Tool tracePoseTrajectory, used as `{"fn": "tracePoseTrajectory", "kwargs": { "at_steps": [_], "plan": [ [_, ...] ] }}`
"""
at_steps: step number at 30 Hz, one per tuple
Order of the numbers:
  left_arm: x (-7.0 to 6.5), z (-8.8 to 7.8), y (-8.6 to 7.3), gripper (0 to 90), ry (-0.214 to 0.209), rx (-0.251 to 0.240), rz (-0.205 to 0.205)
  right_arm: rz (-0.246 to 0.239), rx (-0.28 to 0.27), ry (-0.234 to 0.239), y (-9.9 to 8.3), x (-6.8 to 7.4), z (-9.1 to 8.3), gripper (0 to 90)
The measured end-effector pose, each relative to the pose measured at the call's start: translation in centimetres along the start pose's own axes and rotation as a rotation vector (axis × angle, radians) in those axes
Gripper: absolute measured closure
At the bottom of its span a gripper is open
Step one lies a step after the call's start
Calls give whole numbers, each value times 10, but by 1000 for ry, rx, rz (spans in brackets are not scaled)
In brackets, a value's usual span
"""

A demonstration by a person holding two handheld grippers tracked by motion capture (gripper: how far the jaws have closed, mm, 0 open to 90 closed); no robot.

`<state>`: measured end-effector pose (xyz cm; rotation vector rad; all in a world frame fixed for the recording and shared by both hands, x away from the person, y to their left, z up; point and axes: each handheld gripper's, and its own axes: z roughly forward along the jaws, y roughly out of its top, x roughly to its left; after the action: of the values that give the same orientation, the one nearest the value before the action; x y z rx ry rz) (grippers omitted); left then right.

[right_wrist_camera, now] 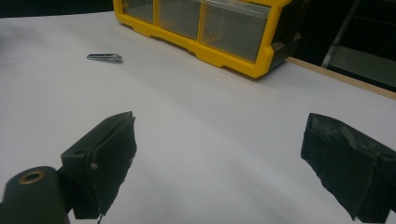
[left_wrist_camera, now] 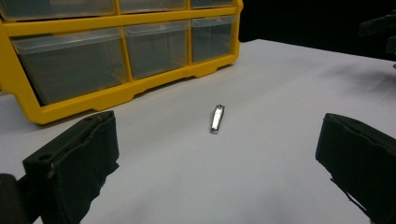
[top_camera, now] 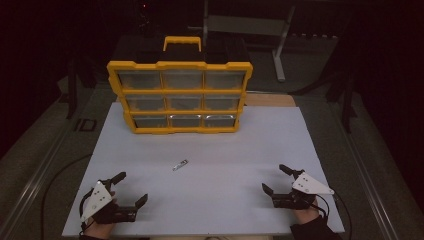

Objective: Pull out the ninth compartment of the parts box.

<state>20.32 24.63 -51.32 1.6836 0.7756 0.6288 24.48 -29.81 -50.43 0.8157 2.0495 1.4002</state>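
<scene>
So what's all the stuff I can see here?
Drawer organizer: one, yellow frame with a handle and nine clear drawers, standing at the far end of the board.
Nail clipper: one, silver, lying flat on the board between organizer and grippers.
Board: one, white, covering the table.
Metal stand: one, grey, behind the table.
Left gripper: one, black with a grey plate, near left, jaws open, holding nothing.
Right gripper: one, black with a grey plate, near right, jaws open, holding nothing.

My white rectangular tabletop board (top_camera: 280,145) sits in a dim room; beyond it I see grey carpeted floor (top_camera: 310,65) and a grey metal-legged bench (top_camera: 250,25).
</scene>
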Motion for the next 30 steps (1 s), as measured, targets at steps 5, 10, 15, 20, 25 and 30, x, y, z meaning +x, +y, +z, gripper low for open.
{"fn": "tracePoseTrajectory", "kwargs": {
  "at_steps": [5,10,15,20,25,30],
  "plan": [
    [0,0,0,0,-4,-6,4,10,4,20,0,-1,0,102],
    [1,0,0,0,-4,-17,-9,12,10,41,-1,-2,2,103],
    [2,0,1,0,-3,-23,-14,4,15,40,-3,-2,2,103],
    [0,-3,0,0,-3,-23,-2,13,2,50,-1,-3,3,103],
    [0,-3,0,0,-17,-29,-9,1,-12,58,6,0,1,102],
    [1,-4,1,0,-18,-34,-14,48,-65,81,12,-2,-2,102]
  ]
}}
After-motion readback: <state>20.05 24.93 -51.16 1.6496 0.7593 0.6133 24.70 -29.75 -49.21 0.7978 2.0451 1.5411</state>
